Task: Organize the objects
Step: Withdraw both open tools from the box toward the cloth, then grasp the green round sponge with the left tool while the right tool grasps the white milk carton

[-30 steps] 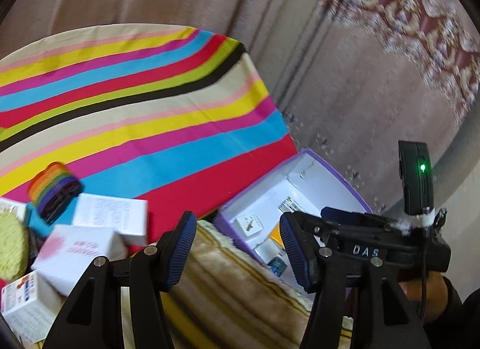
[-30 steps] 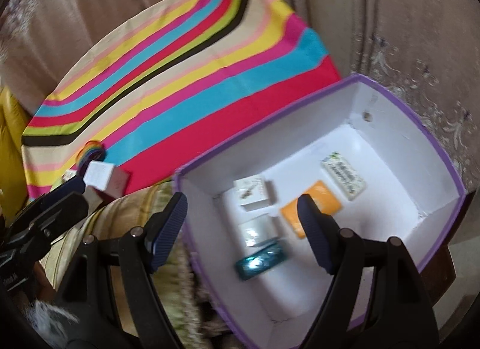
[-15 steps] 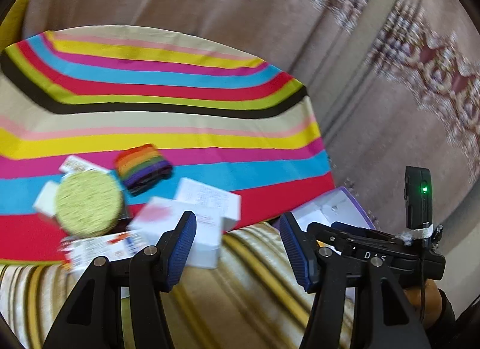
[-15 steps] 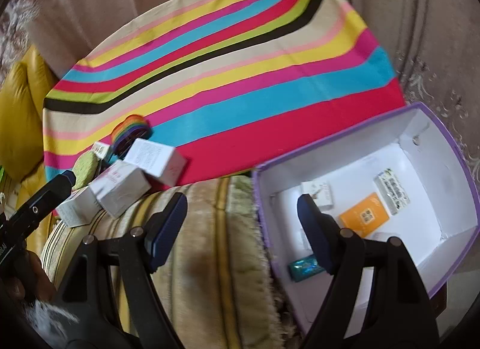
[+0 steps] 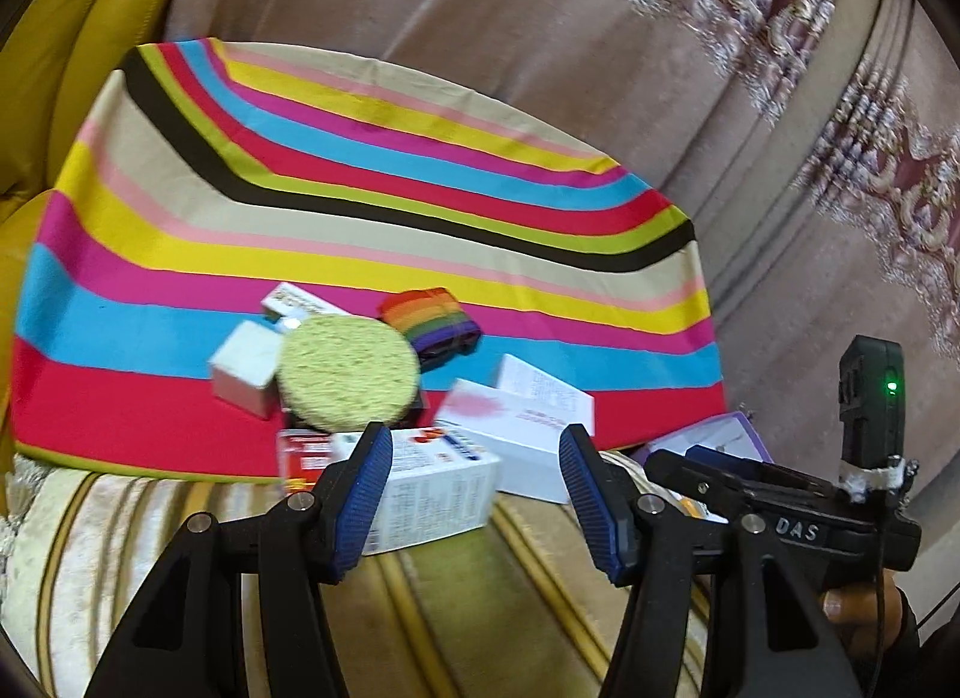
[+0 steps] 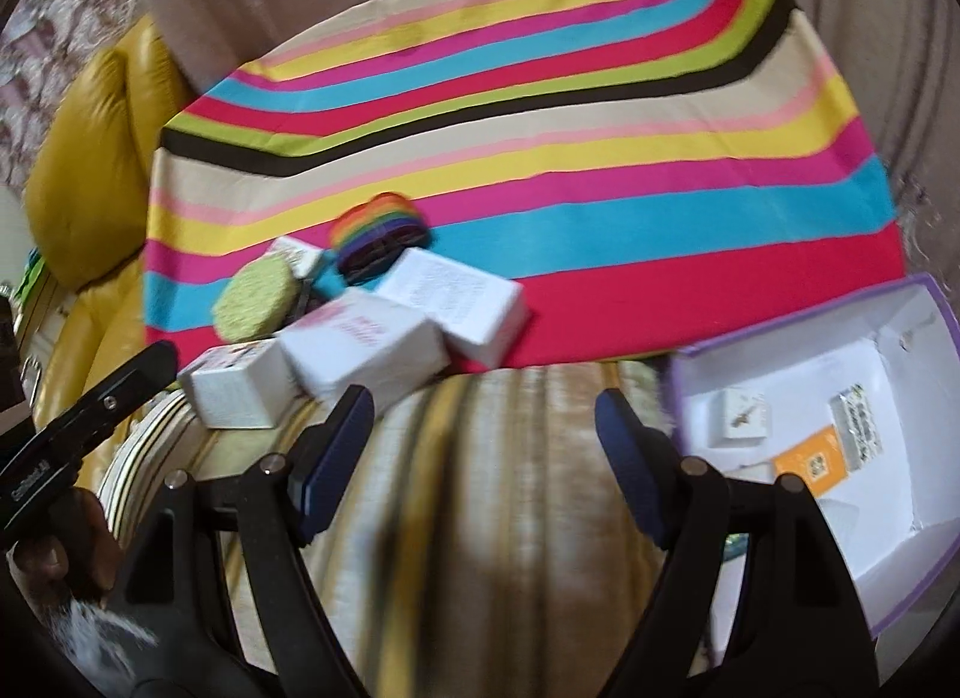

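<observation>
A pile of small objects lies on the striped cloth point(image 5: 372, 200): several white boxes, one with pink print point(image 5: 516, 428) point(image 6: 366, 344), one with red print point(image 5: 420, 482), a round green sponge point(image 5: 351, 374) point(image 6: 258, 296), and a rainbow roll point(image 5: 429, 323) point(image 6: 381, 227). A purple-edged white box point(image 6: 900, 524) at the right holds a few small items, among them an orange card point(image 6: 813, 461). My left gripper point(image 5: 477, 494) is open just short of the red-print box. My right gripper point(image 6: 483, 464) is open and empty over the striped cushion, between pile and box.
A beige striped cushion point(image 6: 498, 494) lies under both grippers. A yellow leather sofa arm point(image 6: 90, 176) stands at the left. Patterned carpet point(image 5: 780, 98) surrounds the cloth. The right gripper's body point(image 5: 780, 518) sits close to the right of my left gripper.
Both grippers swung left, away from the purple-edged box toward the pile. The pile moved to the middle of the left view. Both jaws stayed open.
</observation>
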Available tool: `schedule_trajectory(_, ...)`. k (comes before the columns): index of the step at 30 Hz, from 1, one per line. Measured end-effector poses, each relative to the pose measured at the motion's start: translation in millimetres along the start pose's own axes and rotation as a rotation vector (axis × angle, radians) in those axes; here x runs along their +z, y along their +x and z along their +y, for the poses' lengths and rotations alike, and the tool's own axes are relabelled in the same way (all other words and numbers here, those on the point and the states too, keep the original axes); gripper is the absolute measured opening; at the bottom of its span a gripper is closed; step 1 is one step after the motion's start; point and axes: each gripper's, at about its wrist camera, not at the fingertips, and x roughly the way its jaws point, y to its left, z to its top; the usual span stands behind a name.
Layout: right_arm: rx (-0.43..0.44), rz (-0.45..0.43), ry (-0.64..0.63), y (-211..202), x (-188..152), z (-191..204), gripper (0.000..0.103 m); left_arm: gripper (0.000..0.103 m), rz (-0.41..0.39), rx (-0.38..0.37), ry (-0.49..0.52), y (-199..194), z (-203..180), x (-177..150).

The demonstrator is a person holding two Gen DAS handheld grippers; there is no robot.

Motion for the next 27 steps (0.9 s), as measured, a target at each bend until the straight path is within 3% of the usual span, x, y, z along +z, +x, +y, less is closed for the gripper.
schedule_trajectory(19,0.169,0.051,-0.180,20,0,100,0.081,0.068,-0.062,0.093,-0.111,-22,63,1)
schedule_trajectory(27,0.146,0.091,-0.245,43,-2,134,0.081,0.071,-0.090,0.109,-0.164,-31,90,-2)
